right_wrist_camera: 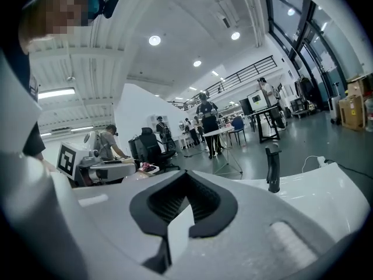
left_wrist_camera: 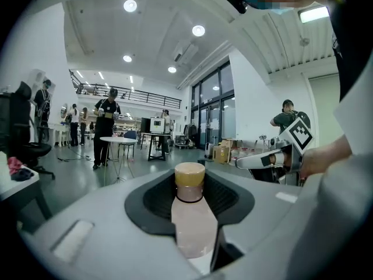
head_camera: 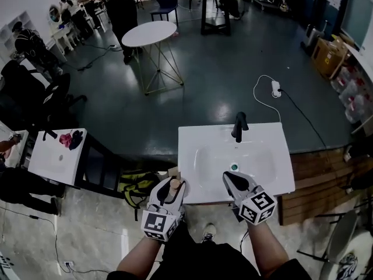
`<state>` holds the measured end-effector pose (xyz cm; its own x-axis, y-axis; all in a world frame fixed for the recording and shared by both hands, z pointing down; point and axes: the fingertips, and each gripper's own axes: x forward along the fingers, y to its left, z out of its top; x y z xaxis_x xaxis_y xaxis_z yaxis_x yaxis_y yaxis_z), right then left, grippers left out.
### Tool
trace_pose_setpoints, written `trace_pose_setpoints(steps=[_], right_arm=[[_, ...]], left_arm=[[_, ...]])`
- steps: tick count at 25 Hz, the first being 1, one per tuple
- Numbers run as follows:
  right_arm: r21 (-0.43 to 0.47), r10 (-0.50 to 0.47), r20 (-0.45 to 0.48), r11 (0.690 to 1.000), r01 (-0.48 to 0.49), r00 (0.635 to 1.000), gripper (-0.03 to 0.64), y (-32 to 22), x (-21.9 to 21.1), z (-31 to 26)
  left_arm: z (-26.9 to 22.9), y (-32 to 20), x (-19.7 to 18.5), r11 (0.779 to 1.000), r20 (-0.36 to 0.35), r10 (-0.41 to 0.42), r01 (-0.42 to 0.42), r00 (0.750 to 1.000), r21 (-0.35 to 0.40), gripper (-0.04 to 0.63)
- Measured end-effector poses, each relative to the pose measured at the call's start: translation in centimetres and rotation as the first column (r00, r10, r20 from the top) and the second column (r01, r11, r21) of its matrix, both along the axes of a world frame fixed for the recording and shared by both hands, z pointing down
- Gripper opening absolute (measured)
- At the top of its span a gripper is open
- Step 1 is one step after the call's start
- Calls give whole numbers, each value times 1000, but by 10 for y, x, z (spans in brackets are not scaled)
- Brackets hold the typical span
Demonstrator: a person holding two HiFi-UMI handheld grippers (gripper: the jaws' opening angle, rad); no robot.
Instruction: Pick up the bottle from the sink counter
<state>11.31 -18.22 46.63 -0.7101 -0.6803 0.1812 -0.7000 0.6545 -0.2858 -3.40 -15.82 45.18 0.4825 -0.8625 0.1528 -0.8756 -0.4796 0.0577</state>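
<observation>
A small bottle (head_camera: 175, 184) with a tan cap and a pale pinkish body stands upright between the jaws of my left gripper (head_camera: 170, 190), just off the front left corner of the white sink counter (head_camera: 204, 136). In the left gripper view the bottle (left_wrist_camera: 192, 220) fills the gap and the left gripper (left_wrist_camera: 190, 185) is shut on it. My right gripper (head_camera: 232, 178) hovers over the counter's front edge, near the green drain (head_camera: 234, 167). In its own view the right gripper (right_wrist_camera: 183, 206) is shut with nothing in it. The black faucet (head_camera: 239, 127) stands at the basin's far side.
A low white table (head_camera: 58, 156) with pink and dark items stands at the left, and a yellow-black bag (head_camera: 137, 185) lies on the floor between it and the sink. Farther off are a round white table (head_camera: 150, 34), a power strip with cable (head_camera: 274, 89), and several people.
</observation>
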Motion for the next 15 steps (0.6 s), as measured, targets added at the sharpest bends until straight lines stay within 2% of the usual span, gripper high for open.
trace_pose_setpoints(steps=[9,15], right_arm=[[-4,-38,4,999,38,999,0,35,-10,-3],[12,-8,6,1000,8,1000,0,51,-32,-6]], left_arm=[[-1,62,-9,999,-3,-38,37,999,-29,141],[-11,81,-30,1000,-11,-11,11,1000,-13,141]])
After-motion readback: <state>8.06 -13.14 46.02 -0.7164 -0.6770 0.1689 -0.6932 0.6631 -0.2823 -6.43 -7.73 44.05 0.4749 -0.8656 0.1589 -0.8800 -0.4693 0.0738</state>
